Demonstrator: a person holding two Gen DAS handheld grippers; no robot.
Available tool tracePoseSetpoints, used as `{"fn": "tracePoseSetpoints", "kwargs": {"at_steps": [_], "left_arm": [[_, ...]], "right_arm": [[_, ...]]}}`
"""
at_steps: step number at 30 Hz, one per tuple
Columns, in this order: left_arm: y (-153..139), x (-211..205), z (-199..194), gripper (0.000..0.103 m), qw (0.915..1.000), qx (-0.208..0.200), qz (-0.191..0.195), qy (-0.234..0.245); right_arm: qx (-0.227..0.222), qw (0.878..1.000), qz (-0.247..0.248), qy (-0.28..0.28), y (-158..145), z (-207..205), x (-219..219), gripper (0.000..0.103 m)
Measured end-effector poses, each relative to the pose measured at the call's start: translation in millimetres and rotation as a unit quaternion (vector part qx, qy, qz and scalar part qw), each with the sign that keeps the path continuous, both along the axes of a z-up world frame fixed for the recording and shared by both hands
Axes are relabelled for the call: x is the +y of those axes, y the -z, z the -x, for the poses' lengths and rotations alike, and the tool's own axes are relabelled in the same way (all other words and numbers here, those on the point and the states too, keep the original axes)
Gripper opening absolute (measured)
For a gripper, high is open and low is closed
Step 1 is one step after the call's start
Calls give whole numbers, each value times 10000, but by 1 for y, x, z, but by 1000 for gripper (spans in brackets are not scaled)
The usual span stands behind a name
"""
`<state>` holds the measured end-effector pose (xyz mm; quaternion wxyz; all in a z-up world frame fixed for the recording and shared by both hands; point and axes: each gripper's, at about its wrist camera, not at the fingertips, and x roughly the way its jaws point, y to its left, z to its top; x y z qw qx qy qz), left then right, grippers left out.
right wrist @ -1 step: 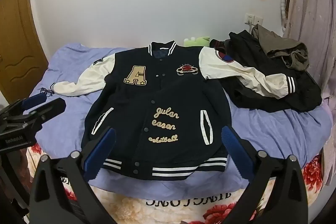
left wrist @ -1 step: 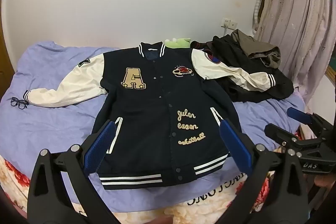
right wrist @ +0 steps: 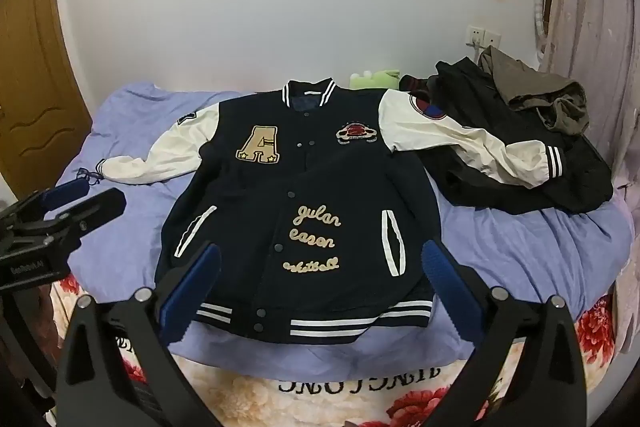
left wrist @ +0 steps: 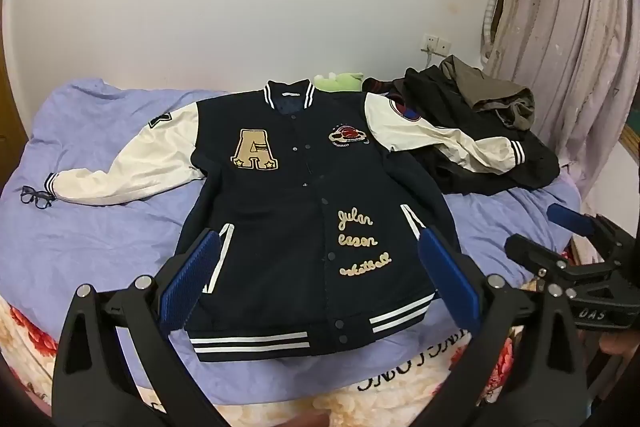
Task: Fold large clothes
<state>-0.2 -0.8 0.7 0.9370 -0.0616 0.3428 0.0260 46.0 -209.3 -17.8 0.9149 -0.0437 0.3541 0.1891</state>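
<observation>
Two claws hang in the air at the foot of the bed, and between the earlier pair of pictures and these nothing has shifted: same framing, same cloth, same gap between the blue pads. The left claw [left wrist: 316,281] stands with its jaws spread wide and nothing between them; the right claw [right wrist: 318,285] is likewise spread and empty. Each can be seen from the other's camera, off to the side and clear of the cloth.

Just beyond the pads lies the varsity jacket [left wrist: 304,211], navy in the body with cream sleeves, face up and snapped shut down the front, its striped hem nearest the claws and its collar toward the wall. It rests on the lilac duvet [left wrist: 100,227]. The left sleeve [left wrist: 132,167] runs out flat to the side, its cuff just beside a pair of glasses [left wrist: 37,195]. The right sleeve [right wrist: 472,151] is draped over a heap of dark clothes [right wrist: 520,167] at the far corner of the bed, so that side sits higher and less flat.

Since nothing has moved, the folding looks not yet begun: no sleeve is turned in, no edge lifted. My guess is that the sleeves come first, and the one on the heap may drag dark cloth along when pulled.
</observation>
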Motion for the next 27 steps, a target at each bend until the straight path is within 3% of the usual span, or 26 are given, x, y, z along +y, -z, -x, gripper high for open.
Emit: {"fn": "tracePoseSetpoints", "kwargs": {"at_steps": [27], "left_arm": [[-5, -3, 6, 97, 9999, -64, 115, 104]], "right_arm": [[-118, 9998, -126, 30, -9, 2, -11, 99]]}}
